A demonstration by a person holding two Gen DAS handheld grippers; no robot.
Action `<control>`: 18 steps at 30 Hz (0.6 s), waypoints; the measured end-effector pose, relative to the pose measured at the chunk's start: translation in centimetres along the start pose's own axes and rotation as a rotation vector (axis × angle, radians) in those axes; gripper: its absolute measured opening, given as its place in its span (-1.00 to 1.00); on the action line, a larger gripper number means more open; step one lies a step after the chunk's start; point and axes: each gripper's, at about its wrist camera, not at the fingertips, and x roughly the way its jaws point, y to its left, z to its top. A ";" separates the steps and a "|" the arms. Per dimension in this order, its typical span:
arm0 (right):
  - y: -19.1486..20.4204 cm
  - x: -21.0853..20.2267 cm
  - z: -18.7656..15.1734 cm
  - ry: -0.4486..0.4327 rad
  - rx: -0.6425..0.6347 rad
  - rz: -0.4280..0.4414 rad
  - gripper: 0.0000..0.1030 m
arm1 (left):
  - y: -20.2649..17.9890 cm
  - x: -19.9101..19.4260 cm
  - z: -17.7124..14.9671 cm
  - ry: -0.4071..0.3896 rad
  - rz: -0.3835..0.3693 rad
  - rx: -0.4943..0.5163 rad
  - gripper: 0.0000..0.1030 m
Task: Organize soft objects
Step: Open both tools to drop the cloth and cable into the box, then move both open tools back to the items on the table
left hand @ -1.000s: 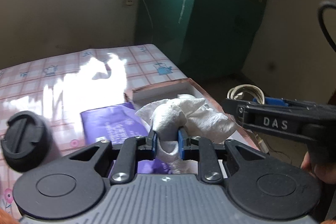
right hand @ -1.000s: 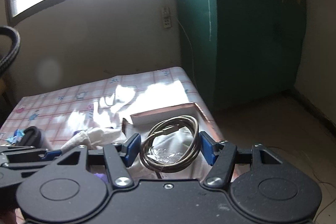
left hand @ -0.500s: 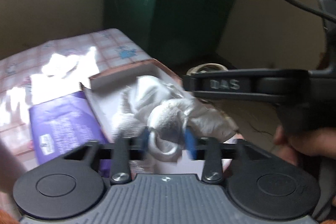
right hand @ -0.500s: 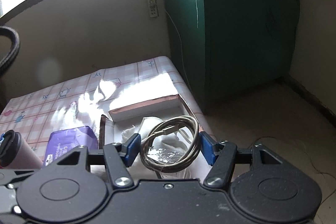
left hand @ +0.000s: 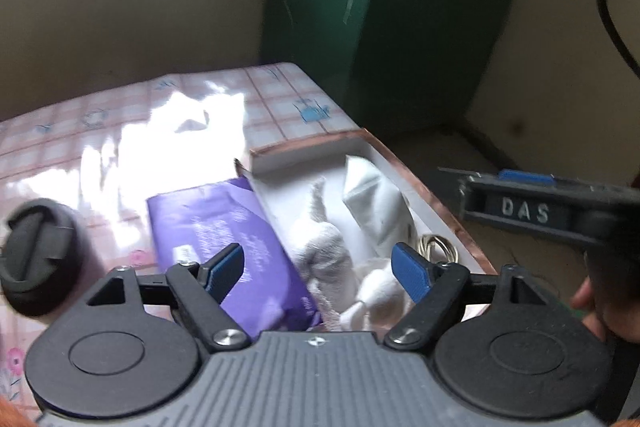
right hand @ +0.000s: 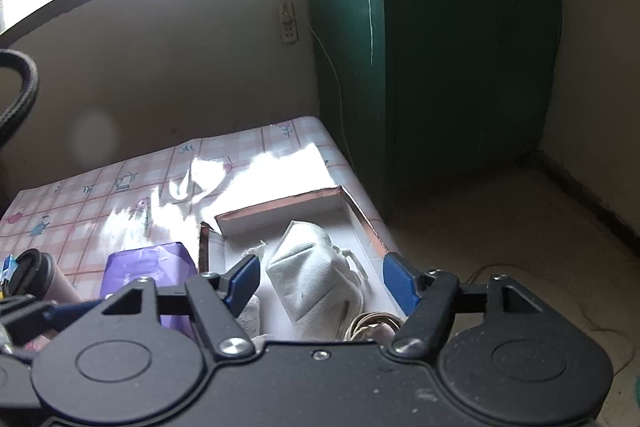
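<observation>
Both grippers, left gripper point(left hand: 318, 269) and right gripper point(right hand: 320, 281), have just been opening, jaws spread and empty; face mask point(right hand: 312, 281) lies lengthwise in the box point(right hand: 280, 205) at the table's right edge

Both views ride low on the hand-held grippers, looking forward and downward along their fingers, close over the table's near right corner. The left wrist view faces the shallow box point(left hand: 404, 183) from its left, the purple pack point(left hand: 224, 227) in front. The right wrist view looks straight over the same box point(right hand: 362, 217) (green cabinet point(right hand: 460, 67) behind in both).
</observation>
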 end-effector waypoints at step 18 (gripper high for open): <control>6.1 -4.2 -1.0 -0.021 -0.061 0.054 0.77 | 4.0 -5.8 -1.0 -0.040 0.263 -0.129 0.84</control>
